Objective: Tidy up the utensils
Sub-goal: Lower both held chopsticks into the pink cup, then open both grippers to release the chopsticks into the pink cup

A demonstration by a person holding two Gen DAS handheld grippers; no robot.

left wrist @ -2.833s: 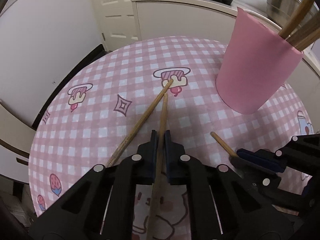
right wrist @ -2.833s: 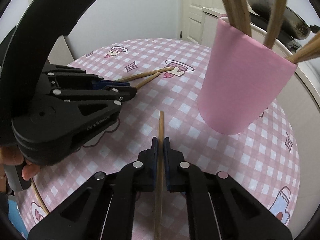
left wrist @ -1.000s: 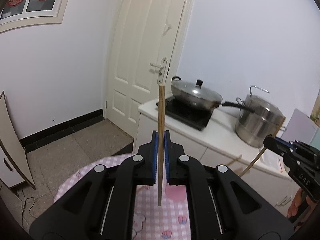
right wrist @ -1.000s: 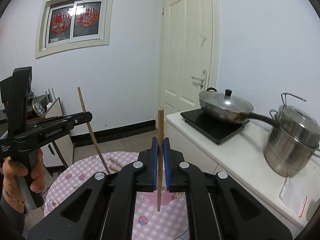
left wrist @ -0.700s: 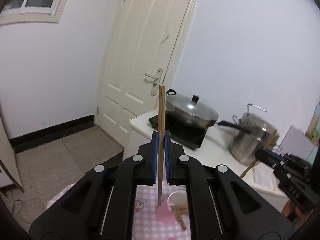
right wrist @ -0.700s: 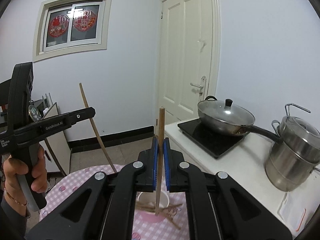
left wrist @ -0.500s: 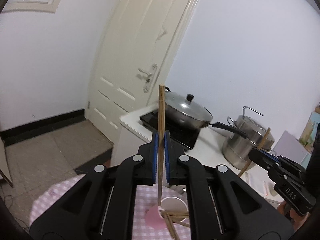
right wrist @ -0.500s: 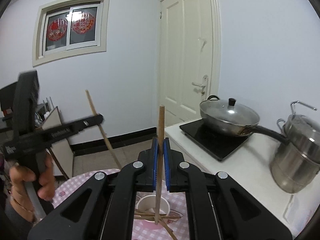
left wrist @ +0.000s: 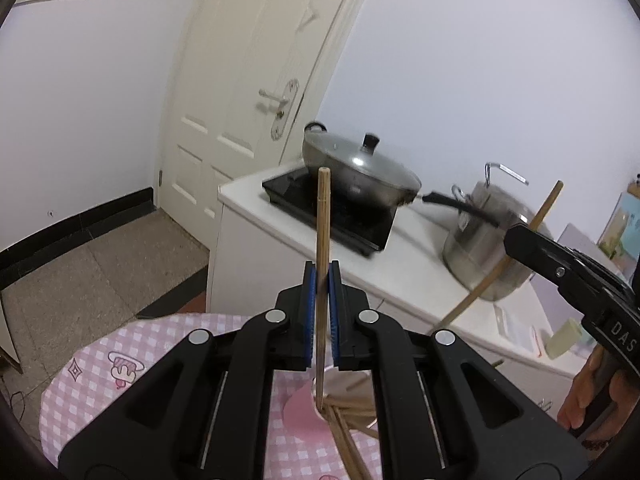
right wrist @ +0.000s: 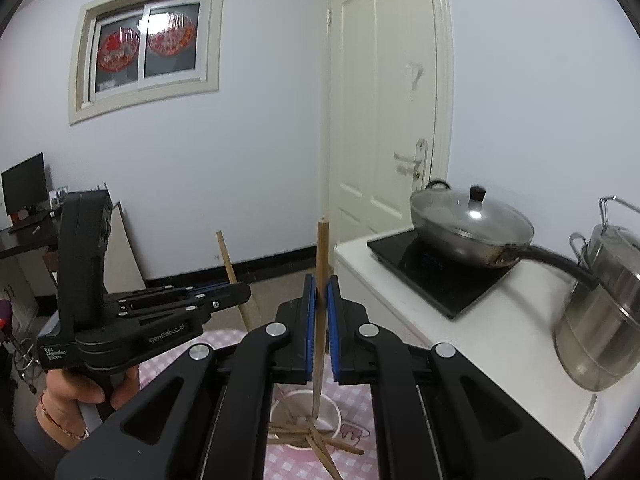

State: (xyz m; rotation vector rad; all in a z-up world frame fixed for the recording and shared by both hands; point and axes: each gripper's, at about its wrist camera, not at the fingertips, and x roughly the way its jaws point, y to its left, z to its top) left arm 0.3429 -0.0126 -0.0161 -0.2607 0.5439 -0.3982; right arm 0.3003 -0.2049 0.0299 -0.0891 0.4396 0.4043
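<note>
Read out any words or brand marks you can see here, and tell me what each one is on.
"GenRobot.AI": side of the left gripper, right wrist view.
"DAS": side of the right gripper, cut off, left wrist view.
Small white label at the left gripper's rear: too small to read.
Red window decorations: no legible text.

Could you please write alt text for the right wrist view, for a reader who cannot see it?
The right gripper is shut on an upright wooden chopstick, whose lower tip hangs over a pink cup of chopsticks on a pink checked tablecloth. At left, the left gripper holds another chopstick; a lidded pan is at right.
</note>
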